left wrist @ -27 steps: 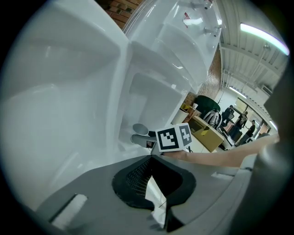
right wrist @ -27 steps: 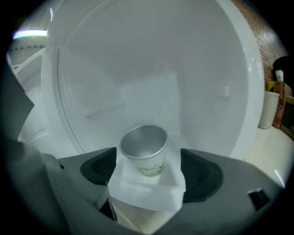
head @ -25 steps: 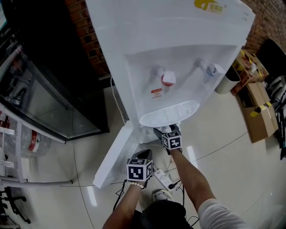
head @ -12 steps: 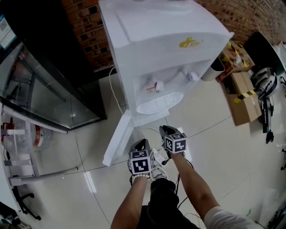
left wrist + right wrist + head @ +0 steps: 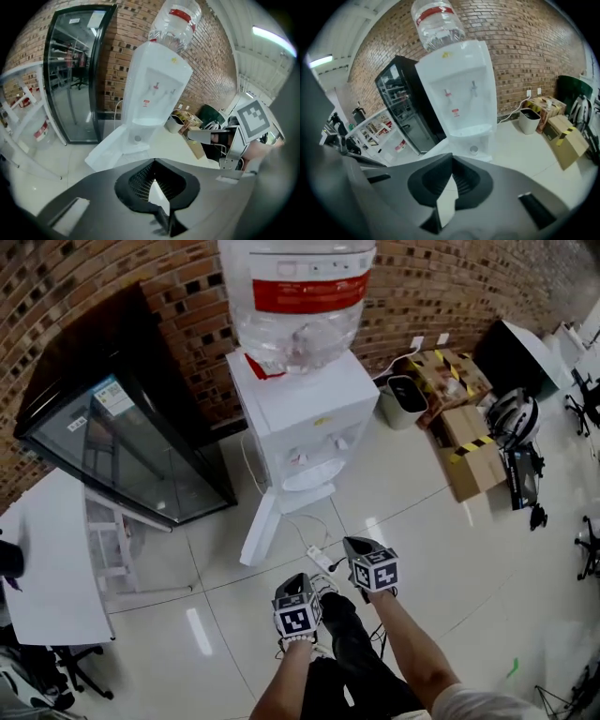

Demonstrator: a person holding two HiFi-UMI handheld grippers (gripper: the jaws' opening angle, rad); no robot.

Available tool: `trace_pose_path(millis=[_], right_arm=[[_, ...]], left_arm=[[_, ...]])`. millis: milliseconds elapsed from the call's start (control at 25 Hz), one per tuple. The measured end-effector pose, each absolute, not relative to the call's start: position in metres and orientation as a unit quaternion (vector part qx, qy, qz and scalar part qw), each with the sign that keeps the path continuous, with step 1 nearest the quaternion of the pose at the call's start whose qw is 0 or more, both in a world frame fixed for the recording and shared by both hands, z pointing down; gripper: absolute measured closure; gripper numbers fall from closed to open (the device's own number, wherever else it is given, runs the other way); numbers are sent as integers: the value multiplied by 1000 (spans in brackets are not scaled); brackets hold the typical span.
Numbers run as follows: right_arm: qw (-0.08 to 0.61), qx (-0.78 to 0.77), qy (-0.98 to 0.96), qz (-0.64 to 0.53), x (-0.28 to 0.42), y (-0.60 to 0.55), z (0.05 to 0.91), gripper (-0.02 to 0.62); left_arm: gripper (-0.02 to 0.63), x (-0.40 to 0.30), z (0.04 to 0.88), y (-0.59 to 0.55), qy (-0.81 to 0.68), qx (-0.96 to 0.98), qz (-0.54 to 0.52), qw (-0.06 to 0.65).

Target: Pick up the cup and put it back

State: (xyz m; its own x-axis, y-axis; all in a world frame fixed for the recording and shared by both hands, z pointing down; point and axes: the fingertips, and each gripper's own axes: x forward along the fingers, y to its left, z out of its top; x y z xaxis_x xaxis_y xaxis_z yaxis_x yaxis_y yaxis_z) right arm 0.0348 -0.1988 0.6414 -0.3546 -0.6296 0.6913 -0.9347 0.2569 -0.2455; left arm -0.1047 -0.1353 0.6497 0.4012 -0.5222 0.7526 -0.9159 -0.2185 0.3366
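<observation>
The white water dispenser (image 5: 305, 423) stands by the brick wall with its lower door (image 5: 258, 531) swung open. A small pale cup (image 5: 474, 150) sits in the lower compartment; the left gripper view also shows the cup (image 5: 137, 138). Both grippers hang well back from the dispenser, above the floor. My left gripper (image 5: 298, 579) is shut, its jaws (image 5: 153, 161) meeting with nothing between them. My right gripper (image 5: 356, 545) has just been closing and is shut (image 5: 451, 157), also with nothing in it.
A black glass-fronted cabinet (image 5: 122, 446) stands left of the dispenser. A bin (image 5: 405, 399) and cardboard boxes (image 5: 469, 465) are at its right. A power strip (image 5: 319, 561) with cables lies on the tiled floor near my feet. A white table (image 5: 47, 559) is at far left.
Both grippers have drawn up and back from the dispenser's open lower compartment. The dispenser now appears far smaller, with its whole bottle in view.
</observation>
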Motion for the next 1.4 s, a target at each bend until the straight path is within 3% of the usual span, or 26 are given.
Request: trace_pose_path(millis=[280, 640, 1000, 1400], right_arm=[[242, 491, -786, 288, 15, -131, 519, 595], [234, 463, -799, 306, 21, -49, 443, 595], [247, 418, -830, 273, 81, 38, 383, 595], [200, 424, -848, 249, 171, 112, 329, 595]], left_arm=[[604, -101, 525, -86, -482, 766, 233, 357], [604, -88, 442, -33, -491, 772, 203, 350], [604, -50, 391, 34, -529, 763, 164, 333], [604, 34, 344, 99, -544, 763, 141, 319]])
